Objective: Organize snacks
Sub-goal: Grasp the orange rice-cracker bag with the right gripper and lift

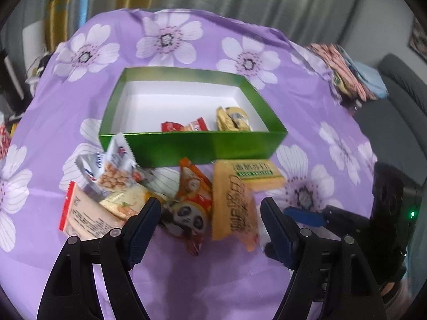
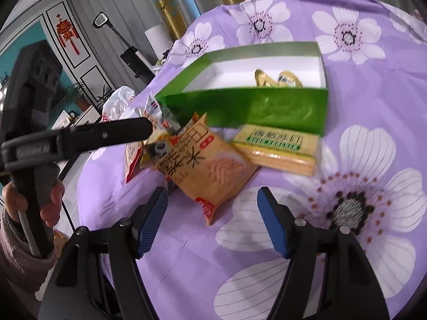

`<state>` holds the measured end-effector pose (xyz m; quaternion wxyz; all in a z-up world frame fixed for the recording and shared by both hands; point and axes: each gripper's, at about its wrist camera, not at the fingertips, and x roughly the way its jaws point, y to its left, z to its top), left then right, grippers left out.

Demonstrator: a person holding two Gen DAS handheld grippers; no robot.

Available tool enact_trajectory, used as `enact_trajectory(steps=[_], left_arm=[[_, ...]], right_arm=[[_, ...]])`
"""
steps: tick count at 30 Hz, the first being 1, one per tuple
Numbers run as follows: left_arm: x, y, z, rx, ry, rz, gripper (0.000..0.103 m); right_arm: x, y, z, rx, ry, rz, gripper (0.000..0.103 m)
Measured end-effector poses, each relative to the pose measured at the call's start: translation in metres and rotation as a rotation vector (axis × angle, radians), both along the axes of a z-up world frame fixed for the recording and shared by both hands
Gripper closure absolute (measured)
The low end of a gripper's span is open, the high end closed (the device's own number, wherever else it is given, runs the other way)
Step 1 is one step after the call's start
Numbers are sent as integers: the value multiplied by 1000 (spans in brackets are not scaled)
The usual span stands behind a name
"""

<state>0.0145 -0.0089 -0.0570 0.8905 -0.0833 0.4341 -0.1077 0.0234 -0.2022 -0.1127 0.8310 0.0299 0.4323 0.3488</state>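
Both wrist cameras look steeply down from close above the near snack pile (image 1: pixel 170 194), sharing the green box (image 2: pixel 256 109) beyond.

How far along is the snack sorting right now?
Early. The green box already holds red-wrapped snacks and a gold packet. Both the left gripper and the right gripper are open and empty. The pile of packets in front of the box remains.

A glossy green cardboard box (image 1: pixel 213 144) with a matt white inside is sitting on soft, wrinkling purple cloth (image 1: pixel 186 280), beside shiny crinkled plastic snack wrappers (image 1: pixel 232 205) and ribbed, matt gripper pads (image 2: pixel 150 224).
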Motion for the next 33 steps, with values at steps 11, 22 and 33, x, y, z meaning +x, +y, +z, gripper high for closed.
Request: enact_trajectory(steps=[11,22,33], left_arm=[[7,-21,-16,9,6,-59,27],[16,-29,-23,17,15,-95,51],[19,-25,-30,20,33,-76,75]], right_arm=[[3,13,-23,-30,27,-1,33],[10,18,-32,-8,31,-5,33],[13,23,-35,-36,27,-13,58]])
